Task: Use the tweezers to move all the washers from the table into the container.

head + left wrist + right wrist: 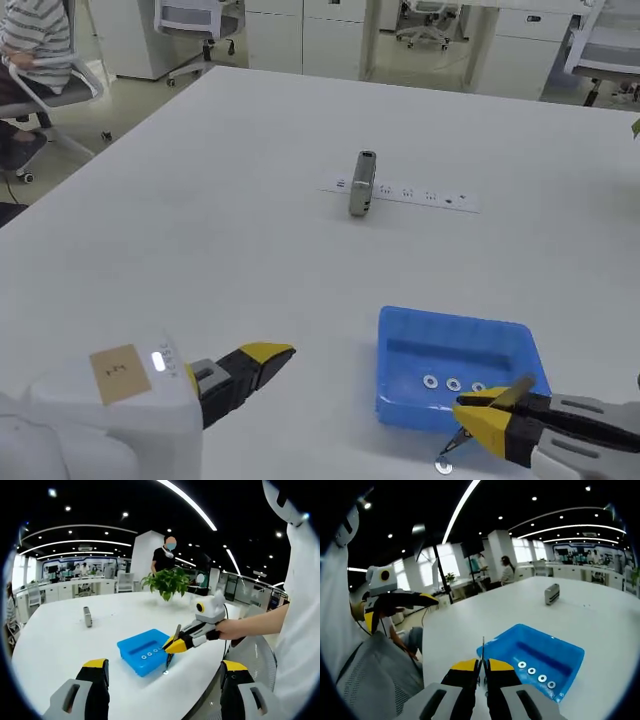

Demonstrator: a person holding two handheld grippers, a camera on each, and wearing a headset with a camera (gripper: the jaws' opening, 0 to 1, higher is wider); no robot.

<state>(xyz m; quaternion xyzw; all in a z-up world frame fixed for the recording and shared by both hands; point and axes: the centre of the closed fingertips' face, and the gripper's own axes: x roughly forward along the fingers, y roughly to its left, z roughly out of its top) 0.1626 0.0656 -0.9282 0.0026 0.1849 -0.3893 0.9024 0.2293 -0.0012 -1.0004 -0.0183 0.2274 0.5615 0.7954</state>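
- While the head view looks down on the white desk (250, 260), the right claw (476, 412) is clamped on the tweezers (458, 438); their tips point down at a loose washer (443, 466), which lies on the desk just outside the near wall of the blue container (400, 335)
- I cannot tell from here whether the tips already pinch that washer or merely touch it
- Three washers (453, 384) lie in a row on the container's floor near that wall, and the claw hides the spot beside them
- The left claw (262, 360) hovers over bare desk, well apart from the work
- In the left gripper view its own jaws stand wide apart and hold nothing; beyond them the tweezers slant down to the desk just beside the container
- In the right gripper view the jaws are pressed together on the thin tweezers, and four washers sit in a line in the container
- To do this step well, I judge the tips should straddle the washer's rim and close gently so it does not skid; then lift only enough to clear the wall and release low over the floor, as a flat washer may flick away
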